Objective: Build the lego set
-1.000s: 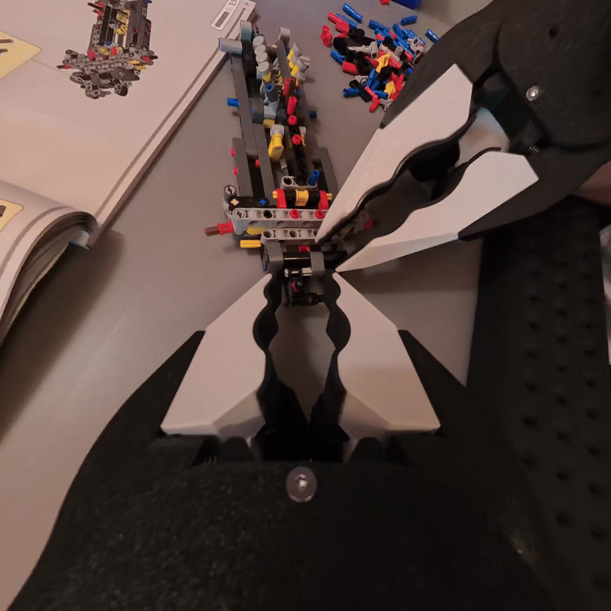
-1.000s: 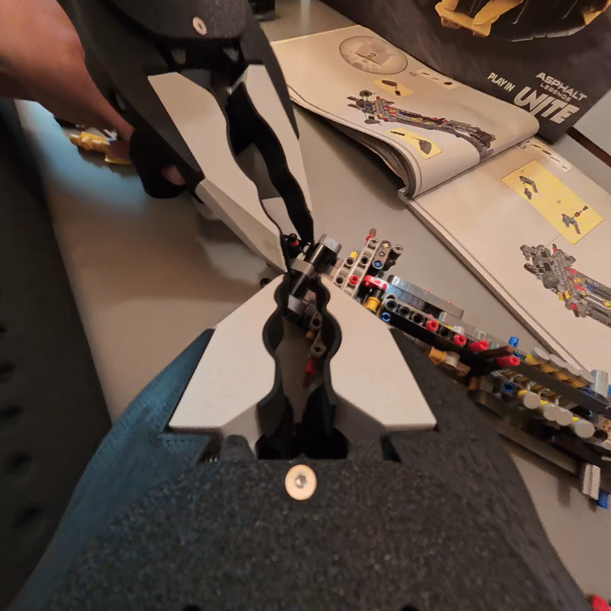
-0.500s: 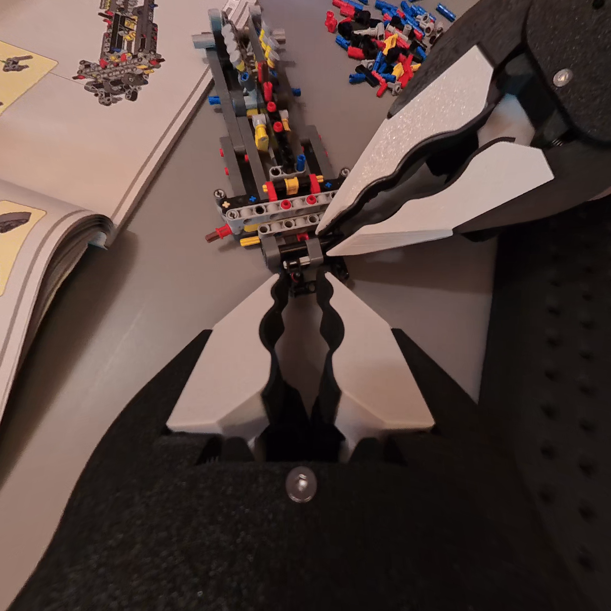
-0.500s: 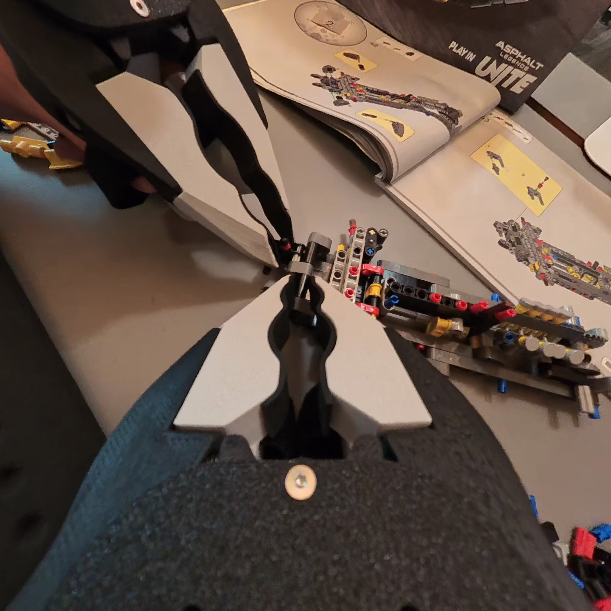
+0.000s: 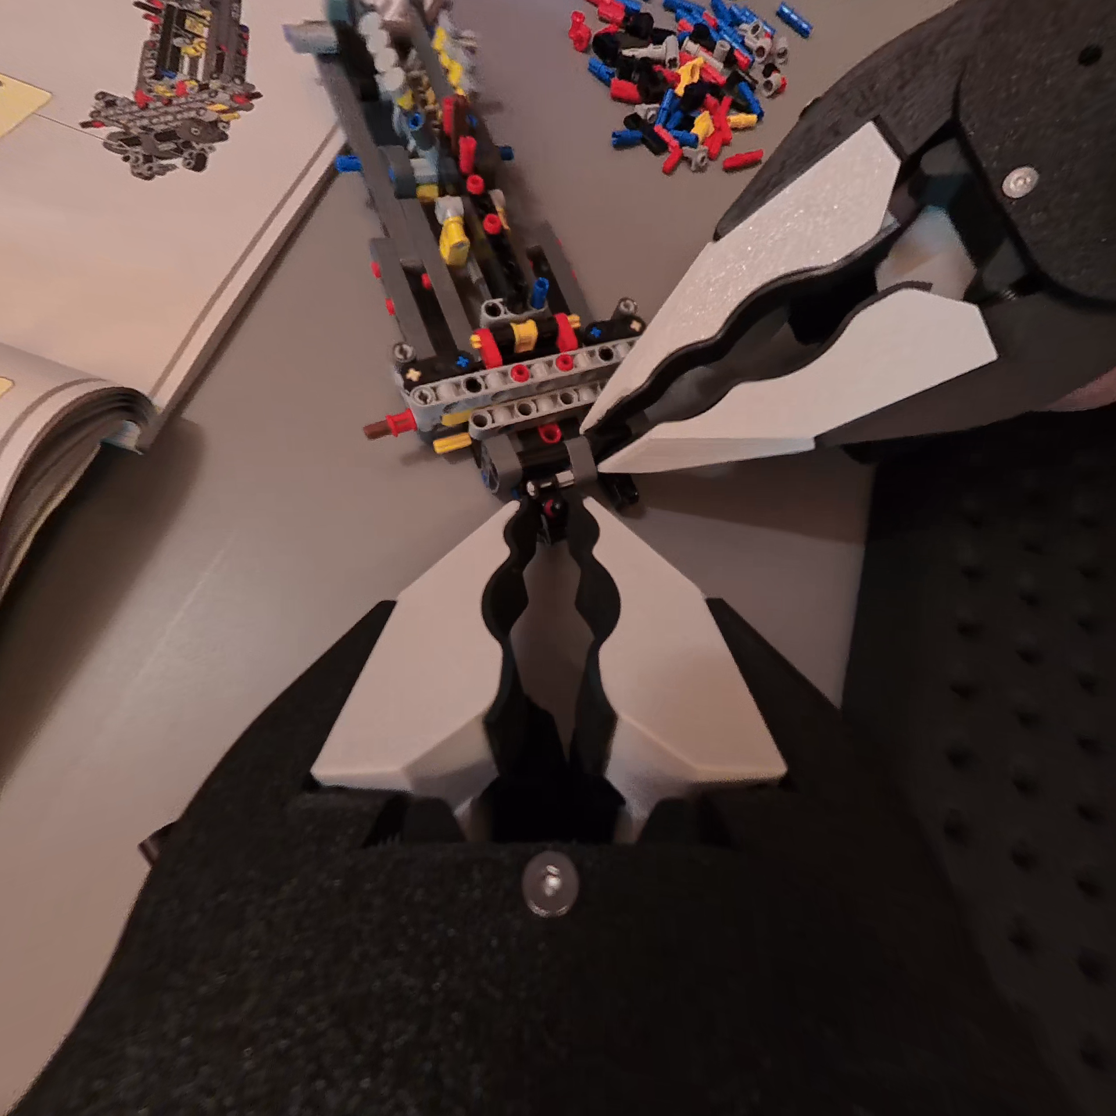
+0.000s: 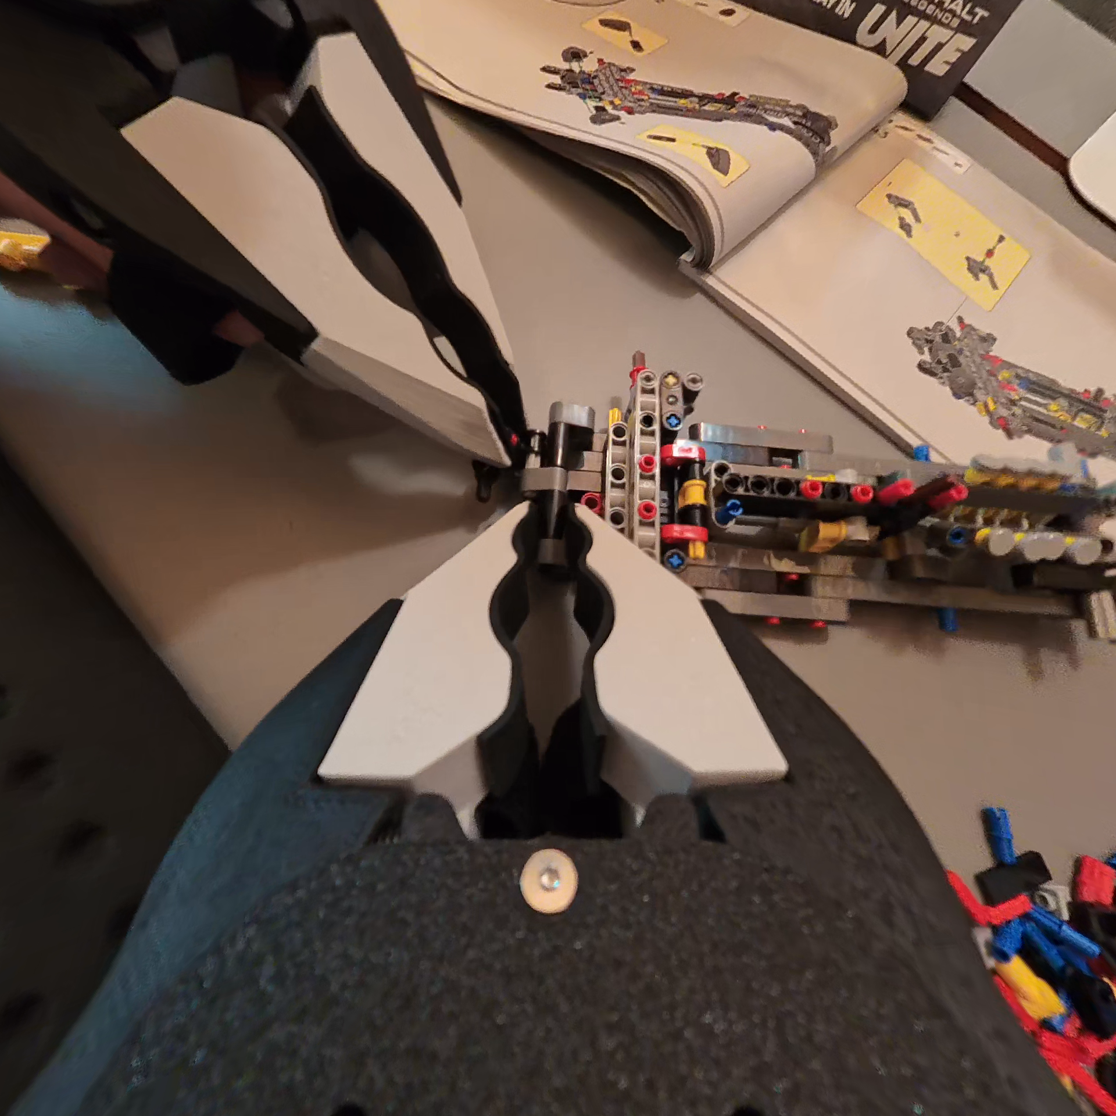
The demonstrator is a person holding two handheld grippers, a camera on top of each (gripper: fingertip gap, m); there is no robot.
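A long lego chassis [image 5: 483, 290] of grey beams with red, yellow and blue pins lies on the grey table; it also shows in the right wrist view [image 6: 785, 513]. My left gripper [image 5: 551, 513] is shut on a small black part with a red pin [image 5: 549, 507] at the chassis's near end. My right gripper [image 6: 552, 531] is shut on the black and grey cross piece [image 6: 561, 477] at that same end. In the left wrist view the right gripper [image 5: 595, 450] comes in from the right. In the right wrist view the left gripper [image 6: 513, 450] comes in from the upper left. The tips nearly touch.
An open instruction booklet [image 5: 121, 229] lies left of the chassis, and beyond it in the right wrist view [image 6: 815, 199]. A pile of loose red, blue, black and yellow pins [image 5: 682, 90] lies beyond the right gripper, and at lower right [image 6: 1057, 966]. A dark box [image 6: 906, 36] stands behind the booklet. My left and right fingertips are right by each other.
Both grippers kept their hold on the chassis's end. The chassis has swung, its far end now lying more to the right in the right wrist view. The pin pile has come into that view.
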